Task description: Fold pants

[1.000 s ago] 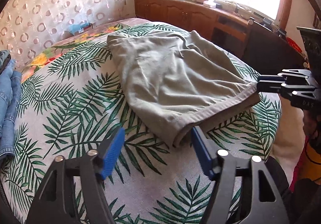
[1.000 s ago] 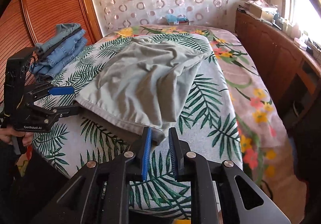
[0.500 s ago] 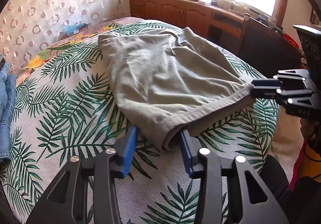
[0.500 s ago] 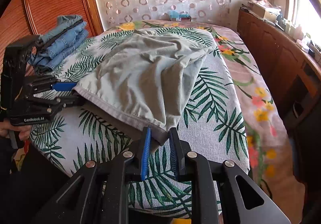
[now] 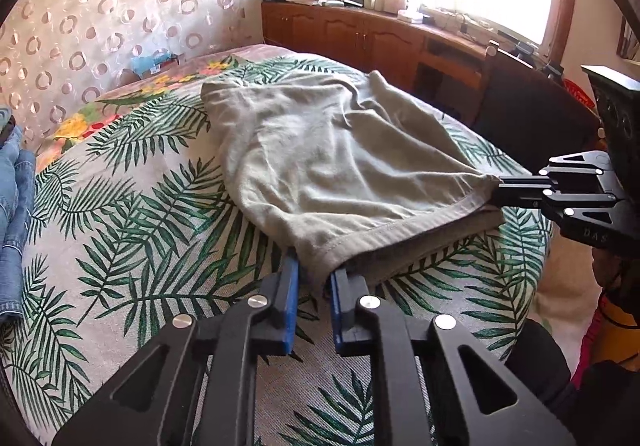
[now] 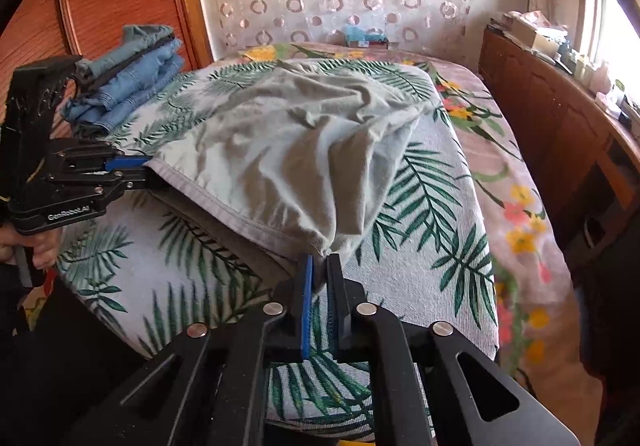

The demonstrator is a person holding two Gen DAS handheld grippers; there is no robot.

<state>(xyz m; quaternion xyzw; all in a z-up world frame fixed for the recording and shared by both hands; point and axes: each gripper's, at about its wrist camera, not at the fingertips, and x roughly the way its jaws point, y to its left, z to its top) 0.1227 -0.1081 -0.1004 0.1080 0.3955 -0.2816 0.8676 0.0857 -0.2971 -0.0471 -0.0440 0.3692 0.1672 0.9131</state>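
On the far left of the bed a stack of folded jeans [image 6: 128, 82] sits well clear of the work. Next comes the left gripper [image 5: 314, 278], its blue pads drawn in on the near-left corner of the hem of the pants [image 5: 332, 166], with cloth bunched between them. The grey-green pants lie crumpled on the palm-print bedspread [image 5: 132, 214], their long axis running straight away from both grippers toward the curtain, the hemmed edge nearest the person and spanning from one gripper to the other. At the right end of that edge the right gripper [image 6: 318, 266] is pinched nearly closed on the other corner. Each hand is at its own corner, neither nearer, so the likely fold carries this near edge forward along the garment's length toward the far end
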